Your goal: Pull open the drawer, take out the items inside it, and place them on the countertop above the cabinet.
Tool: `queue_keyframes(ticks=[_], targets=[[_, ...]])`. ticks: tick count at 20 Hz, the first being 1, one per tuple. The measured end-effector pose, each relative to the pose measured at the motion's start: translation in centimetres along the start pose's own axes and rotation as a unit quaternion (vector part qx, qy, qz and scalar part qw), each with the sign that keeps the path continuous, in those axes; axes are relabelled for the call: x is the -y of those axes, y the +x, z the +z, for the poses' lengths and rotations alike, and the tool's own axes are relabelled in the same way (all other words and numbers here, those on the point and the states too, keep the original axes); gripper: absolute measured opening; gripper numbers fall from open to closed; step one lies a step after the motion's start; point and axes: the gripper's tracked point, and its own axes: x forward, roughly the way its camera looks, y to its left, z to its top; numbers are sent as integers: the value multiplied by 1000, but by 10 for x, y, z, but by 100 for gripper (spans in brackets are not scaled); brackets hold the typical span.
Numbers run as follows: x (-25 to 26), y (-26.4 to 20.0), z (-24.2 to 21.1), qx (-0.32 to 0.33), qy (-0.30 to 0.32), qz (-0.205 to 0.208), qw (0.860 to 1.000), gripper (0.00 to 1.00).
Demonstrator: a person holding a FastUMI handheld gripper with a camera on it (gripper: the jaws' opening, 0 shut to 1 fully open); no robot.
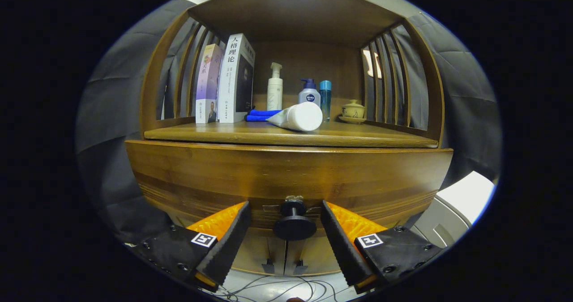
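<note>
A wooden cabinet fills the view, its wide drawer front [286, 172] closed below the countertop [286, 134]. A round black knob [294, 223] sticks out from the lower middle of the drawer front. My gripper [285, 212] is open, and the knob sits between the two fingers with a gap on each side; neither finger touches it. The drawer's contents are hidden behind the front. On the countertop a white tube [297, 116] lies on its side next to a folded blue cloth [262, 114].
Two upright books [226, 82] stand at the countertop's left. A white pump bottle [275, 88], a blue-capped pump bottle [309, 92], a slim blue bottle [325, 97] and a small lidded cup [353, 111] line the back. Slatted sides and a roof enclose the shelf. Cables [277, 288] lie on the floor below.
</note>
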Motion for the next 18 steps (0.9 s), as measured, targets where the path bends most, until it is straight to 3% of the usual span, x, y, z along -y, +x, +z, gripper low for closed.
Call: queue_keyframes(ticks=[11, 18], targets=[[-3, 23, 5, 12, -13, -7, 1000, 100], [13, -21, 35, 34, 11, 7, 999, 98]])
